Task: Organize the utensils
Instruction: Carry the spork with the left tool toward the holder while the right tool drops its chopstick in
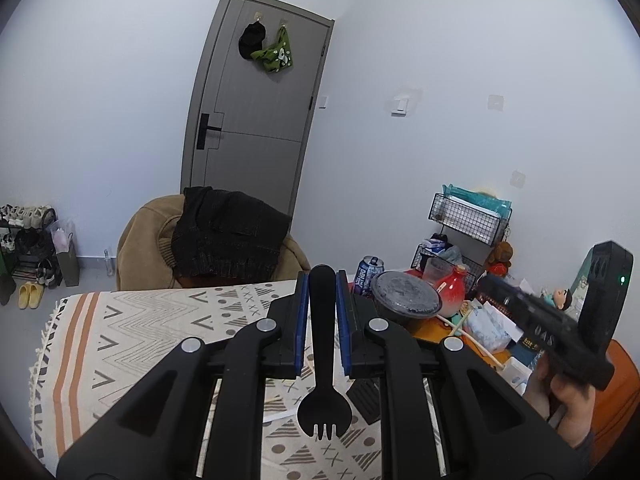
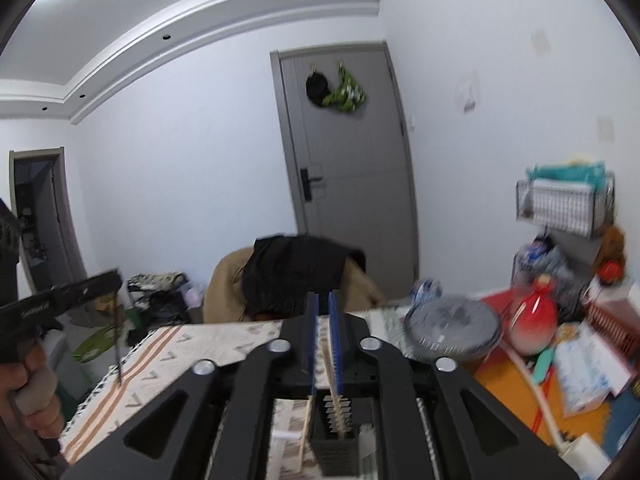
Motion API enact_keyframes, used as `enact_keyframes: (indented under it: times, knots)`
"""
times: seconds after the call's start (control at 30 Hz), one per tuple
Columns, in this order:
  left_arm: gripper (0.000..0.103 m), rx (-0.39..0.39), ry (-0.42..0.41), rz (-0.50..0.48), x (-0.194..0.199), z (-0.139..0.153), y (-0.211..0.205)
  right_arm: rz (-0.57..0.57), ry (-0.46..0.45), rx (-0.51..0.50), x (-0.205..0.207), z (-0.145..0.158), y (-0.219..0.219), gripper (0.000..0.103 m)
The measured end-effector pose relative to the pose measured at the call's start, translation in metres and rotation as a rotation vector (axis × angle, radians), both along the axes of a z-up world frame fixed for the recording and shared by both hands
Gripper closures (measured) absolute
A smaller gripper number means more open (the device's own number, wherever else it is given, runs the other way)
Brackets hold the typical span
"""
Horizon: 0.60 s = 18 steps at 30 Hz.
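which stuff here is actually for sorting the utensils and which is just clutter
For the job:
- black spork, held in the left hand-held gripper
- wooden chopsticks
- black slotted holder

Just lying about:
- soda can
- lidded bowl
- red vase
- tissue pack

Black plastic spork (image 1: 322, 344) hangs upright, tines down, handle end up between the blue pads of the left gripper (image 1: 322, 280), above the patterned cloth near the table's near edge. Black slotted utensil holder (image 2: 335, 436) stands on the cloth at near centre, one pale wooden chopstick (image 2: 332, 376) leaning in it, tilted, top end between the right gripper's pads. A second pale chopstick (image 2: 306, 432) sits just left of the holder; blurred.
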<state>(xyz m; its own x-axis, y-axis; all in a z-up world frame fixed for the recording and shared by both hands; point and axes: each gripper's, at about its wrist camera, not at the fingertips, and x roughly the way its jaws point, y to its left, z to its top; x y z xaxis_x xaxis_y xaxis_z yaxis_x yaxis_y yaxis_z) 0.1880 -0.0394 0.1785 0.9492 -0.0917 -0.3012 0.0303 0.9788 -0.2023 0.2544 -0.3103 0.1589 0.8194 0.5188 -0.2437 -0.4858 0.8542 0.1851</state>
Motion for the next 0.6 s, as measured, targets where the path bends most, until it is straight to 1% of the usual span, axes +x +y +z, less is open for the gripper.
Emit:
enact_keyframes:
  times: [0.03, 0.07, 0.1, 0.2, 0.27, 0.37, 0.43, 0.6]
  knots:
    - [0.089, 0.001, -0.006, -0.004, 0.004, 0.000, -0.004, -0.006, 0.002, 0.014, -0.002, -0.004, -0.004, 0.057]
    - [0.089, 0.002, -0.011, -0.007, 0.006, -0.001, -0.007, -0.015, 0.000, 0.021, -0.003, -0.007, -0.008, 0.054]
    - [0.089, 0.000, -0.018, -0.012, 0.009, -0.002, -0.010, -0.020, 0.003, 0.026, -0.004, -0.010, -0.012, 0.054]
    - [0.089, -0.011, -0.035, -0.028, 0.020, -0.004, -0.020, -0.017, 0.051, 0.072, -0.007, -0.022, -0.030, 0.054]
    - [0.089, -0.025, -0.044, -0.045, 0.028, -0.006, -0.027, -0.030, 0.077, 0.102, -0.011, -0.032, -0.045, 0.047]
    - [0.089, -0.026, -0.051, -0.066, 0.040, -0.010, -0.041, -0.042, 0.118, 0.147, -0.016, -0.050, -0.062, 0.046]
    - [0.089, -0.029, -0.051, -0.083, 0.049, -0.013, -0.049, -0.047, 0.141, 0.172, -0.019, -0.062, -0.071, 0.043]
    - [0.089, -0.036, -0.059, -0.110, 0.069, -0.021, -0.067, -0.074, 0.187, 0.177, -0.020, -0.094, -0.084, 0.038]
